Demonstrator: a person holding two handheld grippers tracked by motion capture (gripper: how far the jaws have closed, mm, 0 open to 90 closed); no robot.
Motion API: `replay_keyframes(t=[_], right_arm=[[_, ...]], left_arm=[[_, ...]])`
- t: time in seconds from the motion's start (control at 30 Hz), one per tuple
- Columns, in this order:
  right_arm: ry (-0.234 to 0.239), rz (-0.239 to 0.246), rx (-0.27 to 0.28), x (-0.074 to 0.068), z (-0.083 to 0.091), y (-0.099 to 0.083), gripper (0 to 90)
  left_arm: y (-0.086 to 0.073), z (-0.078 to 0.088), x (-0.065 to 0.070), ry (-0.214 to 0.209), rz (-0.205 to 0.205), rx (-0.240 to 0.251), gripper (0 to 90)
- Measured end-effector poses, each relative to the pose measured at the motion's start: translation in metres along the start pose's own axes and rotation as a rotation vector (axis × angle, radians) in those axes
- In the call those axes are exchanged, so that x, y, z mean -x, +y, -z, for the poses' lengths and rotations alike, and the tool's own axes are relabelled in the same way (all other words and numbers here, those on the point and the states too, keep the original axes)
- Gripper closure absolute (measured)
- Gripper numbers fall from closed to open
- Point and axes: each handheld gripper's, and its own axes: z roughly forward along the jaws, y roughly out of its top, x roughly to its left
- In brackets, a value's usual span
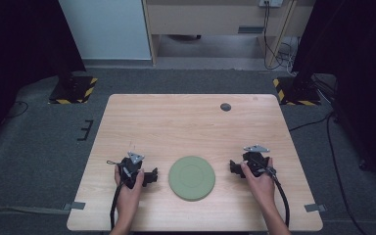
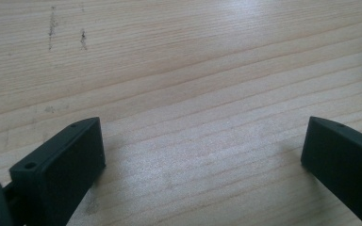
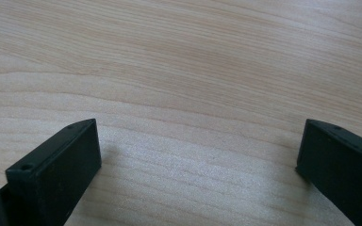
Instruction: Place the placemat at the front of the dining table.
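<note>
Worktop of pale wood carries 1 round green plate, lying flat near your edge and roughly midway across. Your left gripper rests on the wood just to the plate's left, its fingers pointing toward the plate's rim but stopping short of it with a narrow strip of bare wood between. Your right gripper sits on the other side, a little farther from the plate, also pointing inward at it and apart from it. Each of your hands is wrapped around its gripper body, with a cable trailing back along your forearm toward the near edge. In the left gripper view the 2 black fingers stand spread wide, with nothing but wood grain and a few faint dark scuffs between and ahead of them. In the right gripper view the fingers are likewise spread wide apart and hold nothing, with bare wood between them. Near the far edge of the worktop sits a small dark round spot, well apart from the plate and both grippers.
</note>
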Motion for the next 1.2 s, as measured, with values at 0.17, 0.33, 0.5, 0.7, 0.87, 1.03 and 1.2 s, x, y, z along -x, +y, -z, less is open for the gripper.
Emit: replay_keyframes(t=[0.17,0.33,0.5,0.7,0.87,1.03,1.2], right_arm=[[0.009,0.008,0.0,0.0,0.001,0.0,0.6],[0.047,0.045,0.001,-0.001,0.002,-0.002,1.2],[0.096,0.082,0.022,-0.005,0.008,-0.003,4.8],[0.142,0.101,0.065,-0.014,0.024,-0.001,4.7],[0.175,0.129,0.069,-0.021,0.03,-0.002,4.7],[0.205,0.165,0.072,-0.03,0.036,-0.004,5.2],[0.223,0.178,0.079,-0.034,0.039,-0.006,5.6]], left_arm=[[0.001,-0.001,-0.003,-0.027,-0.025,0.0,0.0],[0.0,0.0,-0.006,-0.052,-0.053,0.0,0.0],[0.001,0.001,-0.008,-0.085,-0.051,0.028,3.2],[-0.001,0.012,-0.007,-0.098,-0.086,0.07,2.7],[-0.002,0.018,-0.003,-0.134,-0.108,0.087,2.0],[-0.006,0.028,0.006,-0.193,-0.112,0.111,1.6],[-0.008,0.027,0.018,-0.235,-0.145,0.086,2.0]])
